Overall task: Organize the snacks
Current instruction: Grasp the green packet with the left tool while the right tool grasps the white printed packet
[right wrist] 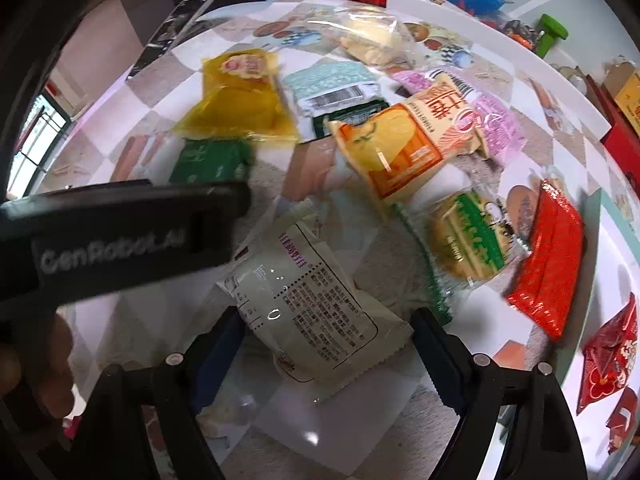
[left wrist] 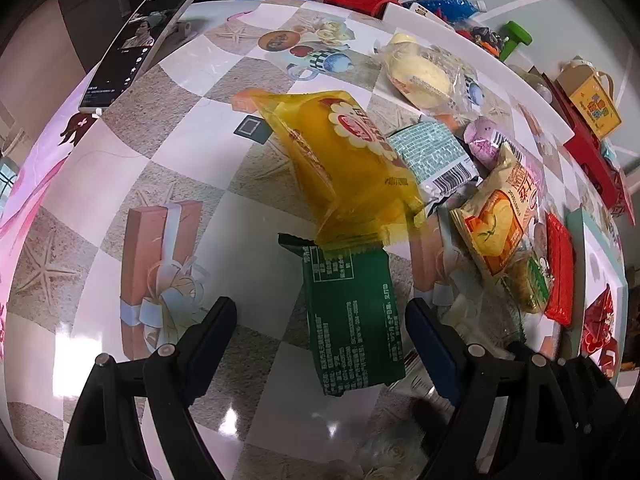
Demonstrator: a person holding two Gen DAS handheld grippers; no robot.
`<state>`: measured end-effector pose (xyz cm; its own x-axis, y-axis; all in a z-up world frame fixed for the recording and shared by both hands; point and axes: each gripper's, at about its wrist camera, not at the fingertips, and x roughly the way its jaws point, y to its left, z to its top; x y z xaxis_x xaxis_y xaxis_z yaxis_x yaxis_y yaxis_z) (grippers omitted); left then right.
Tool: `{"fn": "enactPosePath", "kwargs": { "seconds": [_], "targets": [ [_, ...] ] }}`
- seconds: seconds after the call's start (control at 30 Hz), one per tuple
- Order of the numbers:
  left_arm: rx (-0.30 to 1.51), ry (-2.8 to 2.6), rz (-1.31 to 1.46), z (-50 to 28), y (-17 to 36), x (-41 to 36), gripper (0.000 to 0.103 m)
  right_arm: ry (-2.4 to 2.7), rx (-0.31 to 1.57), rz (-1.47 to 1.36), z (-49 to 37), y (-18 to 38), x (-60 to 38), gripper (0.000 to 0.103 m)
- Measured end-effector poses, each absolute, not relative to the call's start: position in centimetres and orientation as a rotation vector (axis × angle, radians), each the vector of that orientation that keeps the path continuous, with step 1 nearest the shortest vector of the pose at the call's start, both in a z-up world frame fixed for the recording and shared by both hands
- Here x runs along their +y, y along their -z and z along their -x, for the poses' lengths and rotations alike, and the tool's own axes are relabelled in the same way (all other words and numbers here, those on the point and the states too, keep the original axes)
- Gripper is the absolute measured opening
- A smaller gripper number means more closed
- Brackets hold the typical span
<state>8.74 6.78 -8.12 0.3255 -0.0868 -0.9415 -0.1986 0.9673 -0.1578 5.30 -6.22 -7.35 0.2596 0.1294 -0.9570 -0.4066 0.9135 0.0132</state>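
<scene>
On table (left wrist: pixel 100 208), one green packet (left wrist: pixel 352 320), one yellow packet (left wrist: pixel 340 152)

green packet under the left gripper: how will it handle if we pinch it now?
Probably light and fairly flat: the green packet lies flush on the table. Its glossy film may slip between the fingers. The yellow packet overlaps its top edge, so lifting would likely drag that along.

Green packet (left wrist: pixel 352 320): upper end covered by the yellow packet (left wrist: pixel 340 152); print too small to be read
Beige packet (right wrist: pixel 316 312): small print not legible
Left gripper body (right wrist: pixel 120 232): cut off at the left edge; green packet behind it partly hidden
Phone (left wrist: pixel 140 46): screen text too small
Red packets (right wrist: pixel 612 360): cut by the right edge
</scene>
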Motion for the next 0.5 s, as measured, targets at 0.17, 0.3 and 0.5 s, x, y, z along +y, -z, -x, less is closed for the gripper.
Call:
{"fn": "enactPosePath", "kwargs": {
  "seconds": [0.17, 0.3, 0.5],
  "targets": [
    [1.235, -0.085, 0.236, -8.7, 7.9, 6.6, 0.068, -0.365, 1.241, 0.269, -6.1, 7.4, -6.8, 0.089],
    [1.232, -0.090, 0.236, -8.6, 7.7, 6.9, 0.062, -0.373, 1.221, 0.296, -6.3, 7.4, -6.8, 0.093],
    [1.232, -0.089, 0.235, -8.4, 7.7, 7.1, 0.061, -0.407, 1.193, 0.324, -6.3, 7.4, -5.7, 0.097]
  ]
}}
